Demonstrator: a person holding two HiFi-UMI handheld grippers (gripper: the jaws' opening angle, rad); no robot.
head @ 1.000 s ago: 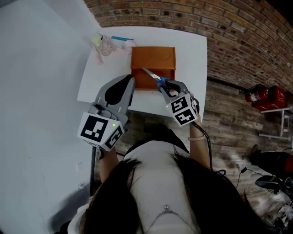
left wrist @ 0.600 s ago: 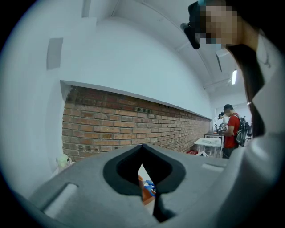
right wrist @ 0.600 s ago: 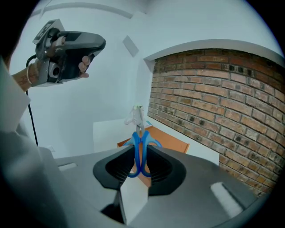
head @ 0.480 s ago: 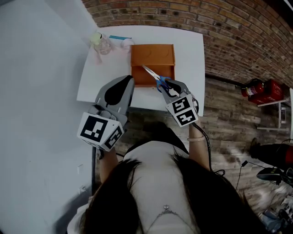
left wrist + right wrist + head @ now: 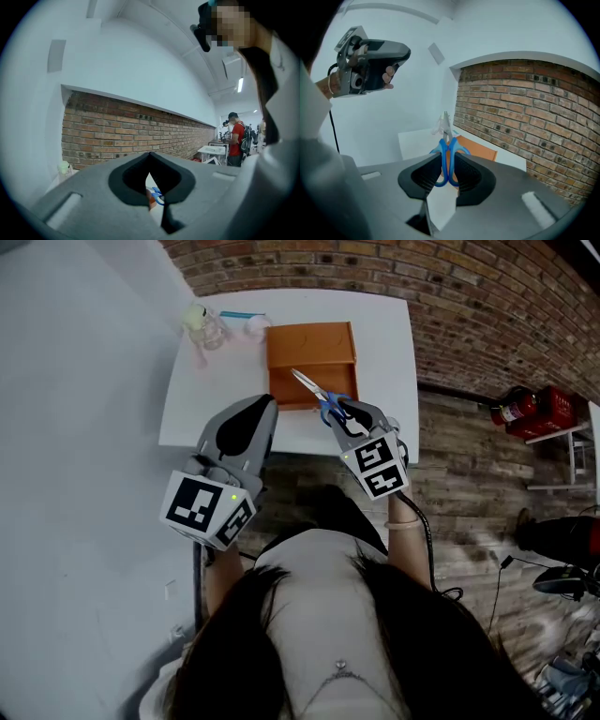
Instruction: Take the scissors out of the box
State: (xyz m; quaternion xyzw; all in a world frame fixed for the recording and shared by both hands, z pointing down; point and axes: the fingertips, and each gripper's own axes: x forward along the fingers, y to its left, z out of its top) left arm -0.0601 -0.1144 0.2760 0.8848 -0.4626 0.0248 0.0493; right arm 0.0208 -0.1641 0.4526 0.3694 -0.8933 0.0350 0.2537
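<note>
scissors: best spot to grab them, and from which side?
Take the scissors by the blue handle loops, coming from the handle end on the person's side. The loops lie pressed together and give a thick, blunt hold, while the thin blades point away toward the box. The right gripper holds them just so, fingers pressing on both loops.

The box (image 5: 309, 352) sits on the table (image 5: 384, 334), the brick wall (image 5: 422, 277) behind it and small items (image 5: 208, 326) just left of it. The scissors (image 5: 309, 387) are over the box's near edge, between the right gripper (image 5: 339, 413) jaws; the left gripper (image 5: 267, 404) is at the table's near edge, left of them
</note>
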